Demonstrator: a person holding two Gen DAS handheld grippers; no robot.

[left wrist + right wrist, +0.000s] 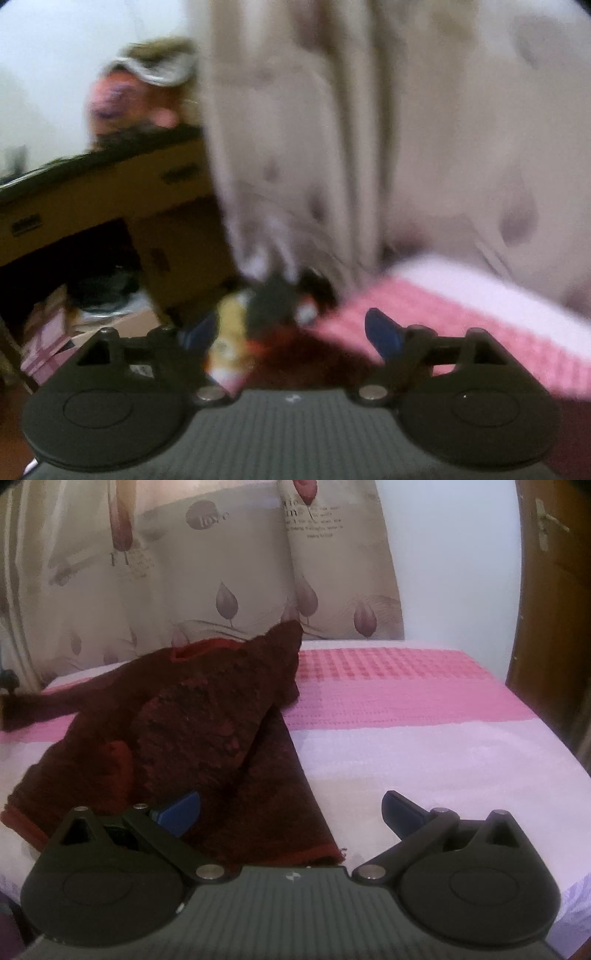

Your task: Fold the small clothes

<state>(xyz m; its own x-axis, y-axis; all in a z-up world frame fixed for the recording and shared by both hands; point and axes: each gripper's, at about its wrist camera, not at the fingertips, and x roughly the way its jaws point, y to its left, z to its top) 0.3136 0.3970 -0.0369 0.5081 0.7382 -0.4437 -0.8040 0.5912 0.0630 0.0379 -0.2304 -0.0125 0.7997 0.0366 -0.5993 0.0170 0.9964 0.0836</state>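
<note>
The dark red cloth [192, 720] lies crumpled on the bed [424, 746] at ten o'clock (pink-striped cover); the right gripper [291, 812] and the left gripper [291, 332] both spread their fingers wide, holding nothing.

On my left wrist feed nearly everything is smeared by motion blur: the curtain [369, 129] and the brown furniture [110, 192] are streaked past reading, and only the hand-held gripper [291, 332] body at the bottom edge stays fairly crisp. My right wrist feed is steady and evenly but dimly lit with a soft, slightly hazy focus; the dark red cloth [192, 720] loses detail in its folds, and the pink bed cover [406, 701] shows no hard shadows or glare. Both views bow at the edges, with dark corners from the fisheye lens.
</note>
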